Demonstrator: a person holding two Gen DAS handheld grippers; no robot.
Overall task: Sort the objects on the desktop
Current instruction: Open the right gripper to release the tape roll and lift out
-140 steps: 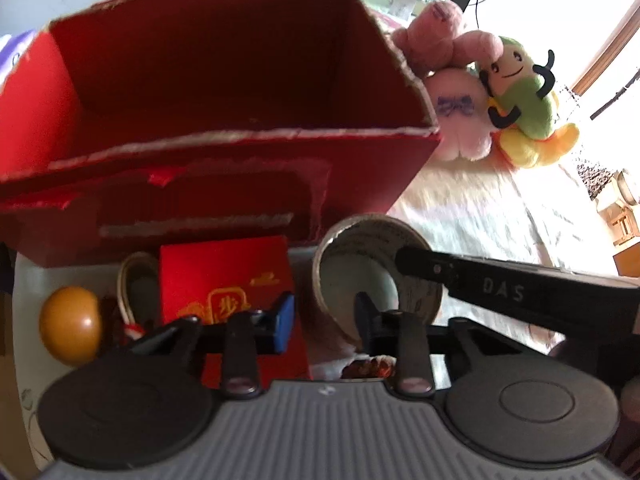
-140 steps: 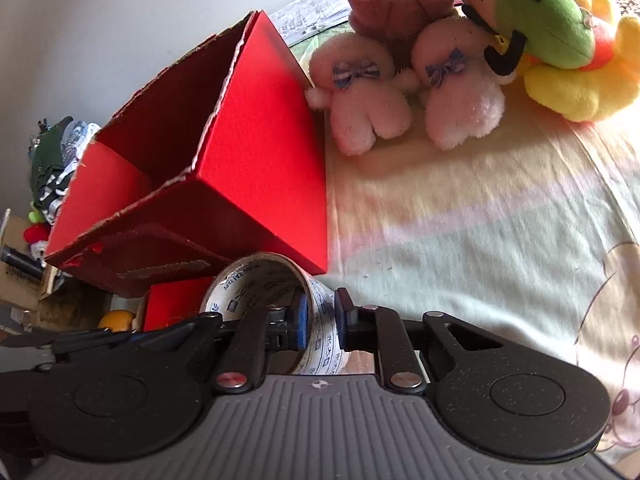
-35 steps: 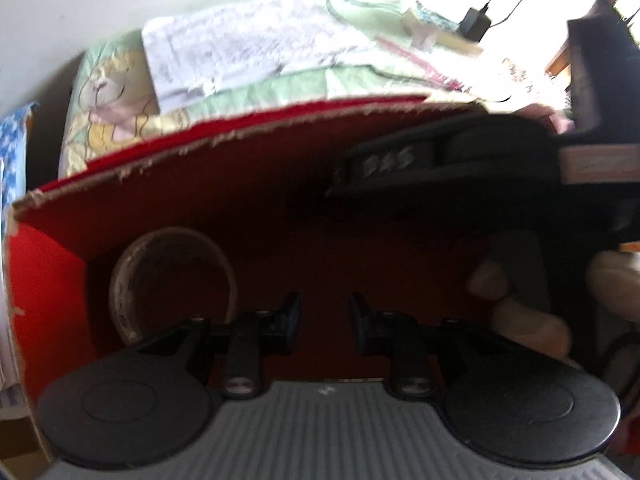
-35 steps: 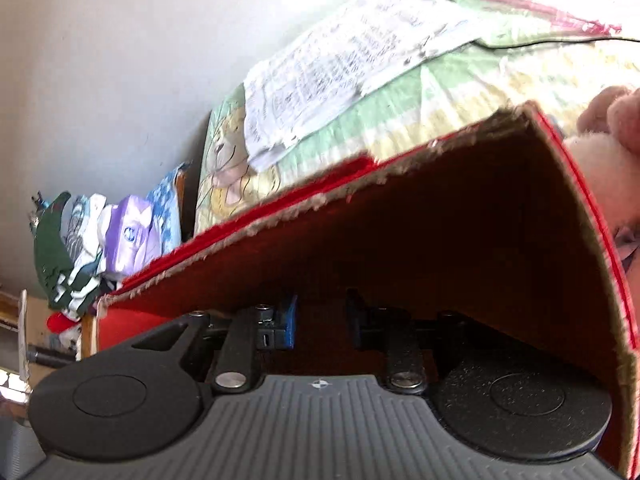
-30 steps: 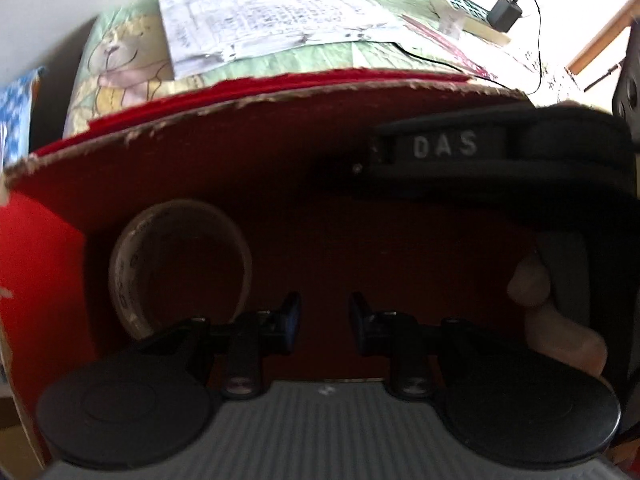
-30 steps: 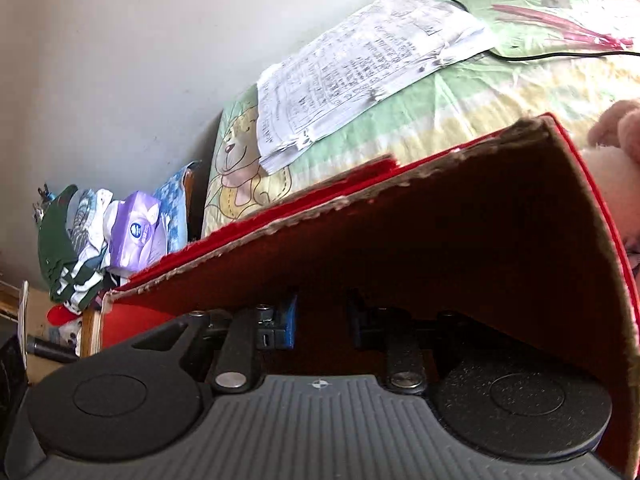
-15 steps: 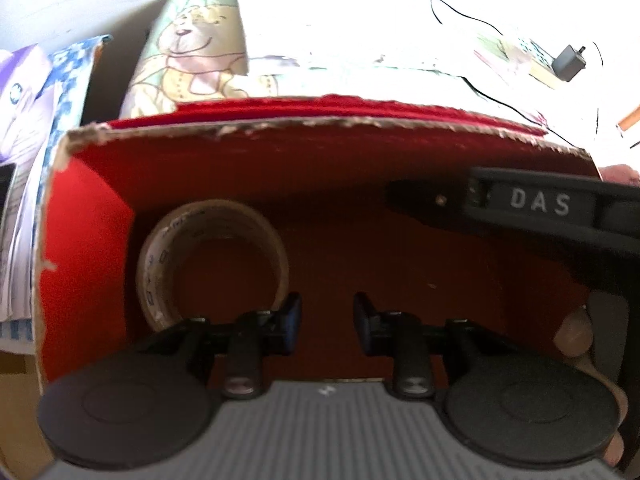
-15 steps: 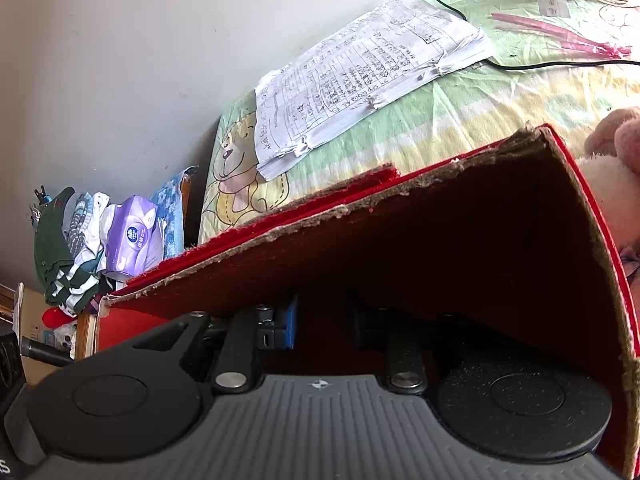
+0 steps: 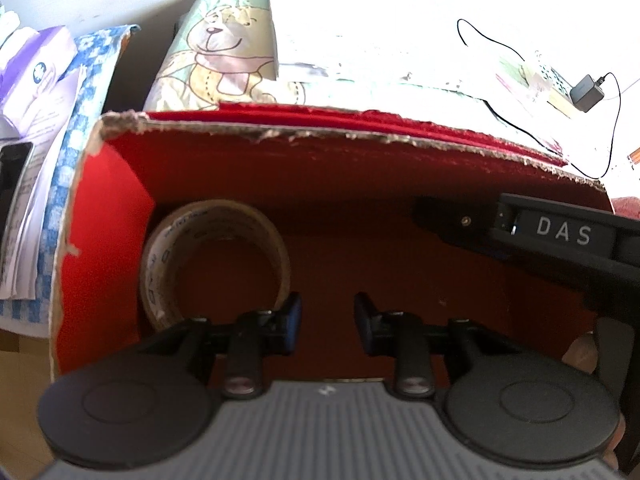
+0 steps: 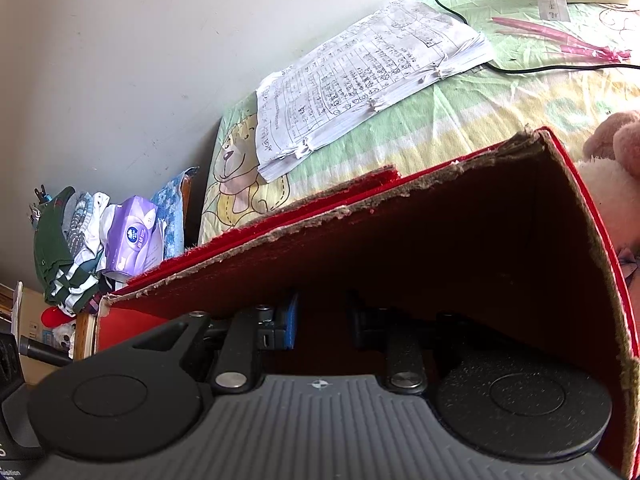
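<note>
Both grippers are down inside the red box (image 9: 340, 184) right now, so I'd call this the tail end of a drop-off step. The tape roll (image 9: 214, 264) stands on its edge on the box floor, tucked into the corner by the left wall, leaning against the back wall as far as I can tell.

The left gripper (image 9: 327, 316) sits just to the right of the roll with its fingers a moderate way apart and nothing between them. Its left finger looks very close to the roll's rim, but I can't say if it's actually touching (fisheye makes that hard to judge). The right gripper (image 10: 320, 326) is in the box too, over near the right wall. Its fingers are also parted with an empty gap, though it's pretty dark in there.

From the left camera you can see the right gripper's arm reaching in from the box's right side, so the two tools are sharing a tight space.

Next move, my guess: pull both grippers straight up and out over the box's ragged rim without clipping the roll or each other, then go find whatever desk stuff isn't in the box yet. None of that is in view from here.
</note>
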